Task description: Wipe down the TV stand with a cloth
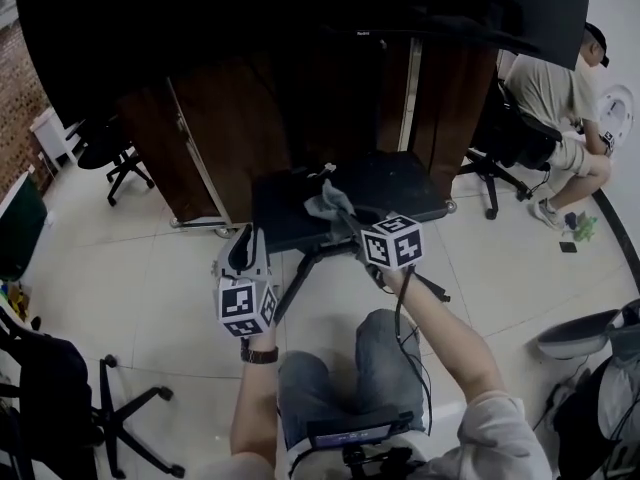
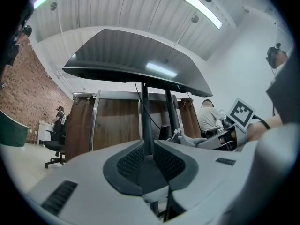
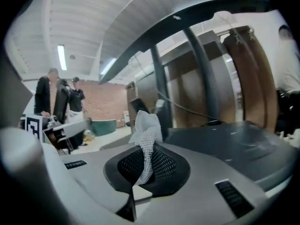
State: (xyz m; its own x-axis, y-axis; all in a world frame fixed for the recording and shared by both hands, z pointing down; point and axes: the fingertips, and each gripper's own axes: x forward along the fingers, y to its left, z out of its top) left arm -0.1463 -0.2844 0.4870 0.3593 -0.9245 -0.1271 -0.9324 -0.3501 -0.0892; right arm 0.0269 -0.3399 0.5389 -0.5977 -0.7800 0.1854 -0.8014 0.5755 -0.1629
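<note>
The TV stand's dark base shelf [image 1: 400, 183] lies on the floor ahead of me, under a big dark screen [image 1: 300, 8]. A grey cloth [image 1: 328, 203] rests on the shelf's front part, held by my right gripper [image 1: 347, 220]. In the right gripper view the right gripper [image 3: 149, 149] is shut on the cloth [image 3: 147, 125], with the shelf [image 3: 243, 139] just beyond. My left gripper [image 1: 243, 245] hovers left of the shelf's front edge, off the cloth. In the left gripper view the left gripper [image 2: 147, 146] looks shut with nothing in it, facing the stand's pole [image 2: 146, 111].
Wooden cabinets [image 1: 230, 138] stand behind the stand. A person sits on a chair at the right [image 1: 555, 98]. Office chairs stand at the far left [image 1: 120, 158] and near left [image 1: 60, 398]. The stand's legs [image 1: 300, 273] reach toward my knees. Two people stand far off [image 3: 47, 95].
</note>
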